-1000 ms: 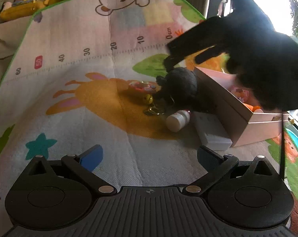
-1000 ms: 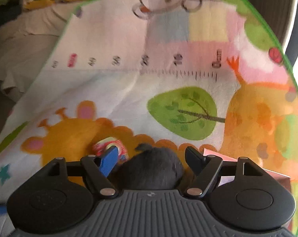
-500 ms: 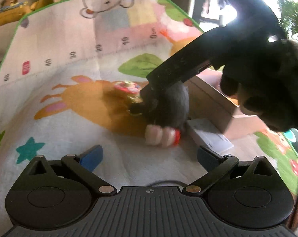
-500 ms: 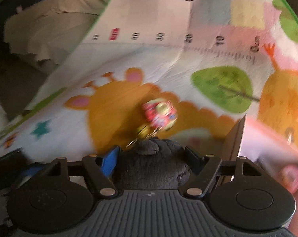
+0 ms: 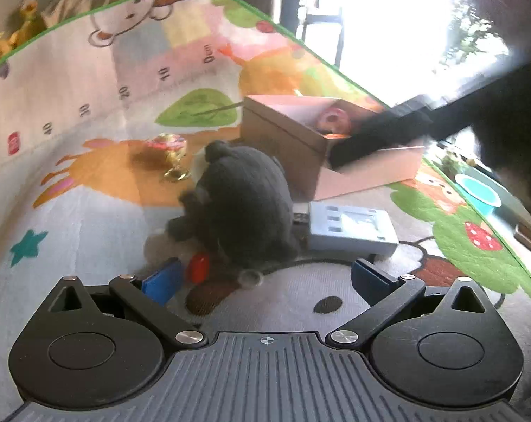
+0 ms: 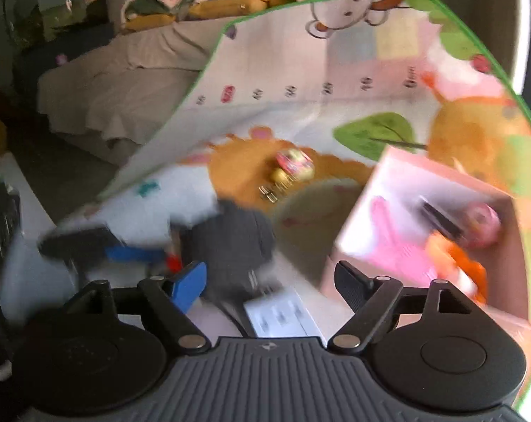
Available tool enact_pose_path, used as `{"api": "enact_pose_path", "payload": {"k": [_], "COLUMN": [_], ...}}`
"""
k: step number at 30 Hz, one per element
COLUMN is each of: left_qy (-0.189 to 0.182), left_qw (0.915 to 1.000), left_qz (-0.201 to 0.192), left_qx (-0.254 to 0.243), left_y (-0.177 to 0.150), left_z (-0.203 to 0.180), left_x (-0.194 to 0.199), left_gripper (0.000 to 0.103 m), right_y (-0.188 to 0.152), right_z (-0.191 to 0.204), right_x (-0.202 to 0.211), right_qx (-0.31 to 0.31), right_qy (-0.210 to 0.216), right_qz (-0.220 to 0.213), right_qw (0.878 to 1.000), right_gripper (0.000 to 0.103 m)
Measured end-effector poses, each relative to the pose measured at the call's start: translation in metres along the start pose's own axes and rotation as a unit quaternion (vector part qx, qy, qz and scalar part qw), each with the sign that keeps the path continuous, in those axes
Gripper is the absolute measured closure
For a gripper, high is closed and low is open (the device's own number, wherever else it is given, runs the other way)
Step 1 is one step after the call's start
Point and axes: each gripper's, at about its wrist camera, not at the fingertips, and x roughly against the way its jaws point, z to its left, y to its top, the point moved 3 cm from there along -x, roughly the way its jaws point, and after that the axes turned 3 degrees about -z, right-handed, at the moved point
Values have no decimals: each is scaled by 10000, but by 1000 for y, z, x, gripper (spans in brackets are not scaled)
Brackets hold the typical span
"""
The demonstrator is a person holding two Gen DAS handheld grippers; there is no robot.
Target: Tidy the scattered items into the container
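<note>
Play mat [image 5: 89, 218], printed with animals and a ruler strip, green-edged, carrying all items. Cardboard box [image 5: 367, 172] (the container), open-topped, toward the mat's right edge; inside, per the right wrist view, a pink round toy [image 6: 481, 223], something orange [image 6: 466, 267] and a dark object, blurred. Grey plush toy [image 5: 244, 204], lying on the mat just beside the box's near-left corner, not gripped by either claw. White bottle with a red cap [image 5: 198, 267], partly under the plush on its near side. Pale grey flat box [image 5: 350, 228], touching the plush on its right, between plush and container. Small pink-and-gold trinket with a metal clasp [image 5: 170, 154], on the orange animal print, apart from the plush toward the mat's far edge. Left gripper [image 5: 265, 277], fingers spread wide, empty, low over the mat with the plush and bottle just ahead of its tips. Right gripper [image 6: 270, 281], fingers likewise spread and empty, above the flat box and plush; from the left wrist view its dark fingers reach over the container's open top
</note>
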Motion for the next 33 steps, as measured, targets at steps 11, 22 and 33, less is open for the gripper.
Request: {"api": "enact_pose_path", "payload": {"k": [11,22,33], "left_qy": [641,698,-54], "left_qw": [9954,9948,9989], "left_qz": [26,181,10], "left_qx": [712,725,473], "left_y": [-2,2,39], "left_z": [22,12,-36], "left_x": [3,1,-33], "left_gripper": [0,0,0], "right_y": [-51,-97,-107], "right_z": [-1,-41,-78], "right_x": [-33,21,47], "right_qx": [107,607,-616], "right_qy": [-407,-1451,-2324], "right_qz": [152,-18,-609], "right_qw": [9990,9875,9688], "right_gripper": [44,49,14]}}
